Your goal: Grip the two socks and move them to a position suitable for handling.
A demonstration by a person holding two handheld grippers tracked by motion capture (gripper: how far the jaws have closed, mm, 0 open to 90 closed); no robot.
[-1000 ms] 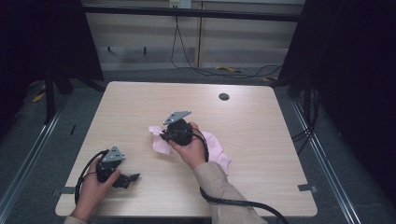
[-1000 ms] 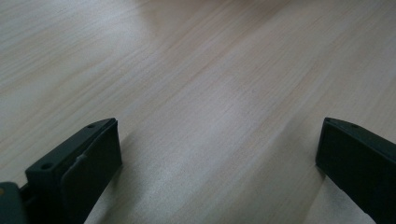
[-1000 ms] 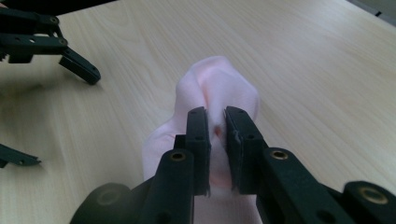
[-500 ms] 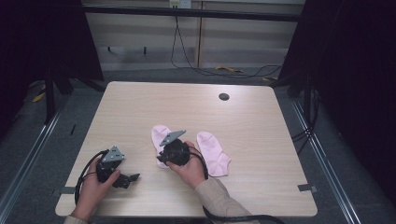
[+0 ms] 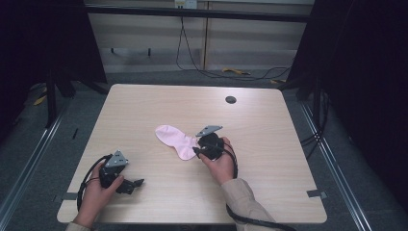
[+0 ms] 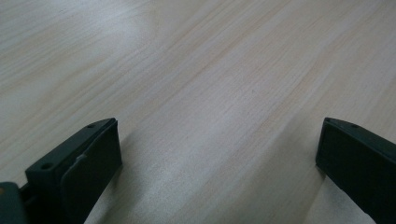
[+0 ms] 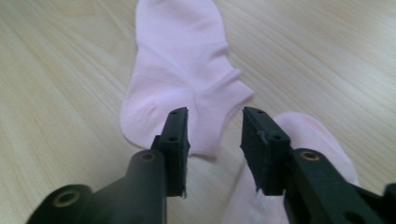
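Right gripper (image 7: 212,126) had just been opening its fingers, nothing pinched between them, over two pink socks (image 7: 180,70) at mid-counter (image 5: 144,106). One sock lay flat; the second (image 7: 299,154) sat beside it under the right finger, so pairing looked unfinished. Left gripper (image 6: 215,158) gaped wide and empty near the front-left edge. Plenty of bare counter all round.

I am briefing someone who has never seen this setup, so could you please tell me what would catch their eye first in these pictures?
A pale pink sock lies flat near the middle of the light wooden table. The right tongs hover just over it, their jaws having just been opening, with nothing pinched between them; a second pink sock lies beside those jaws. The left tongs rest wide open over bare wood at the near left corner.
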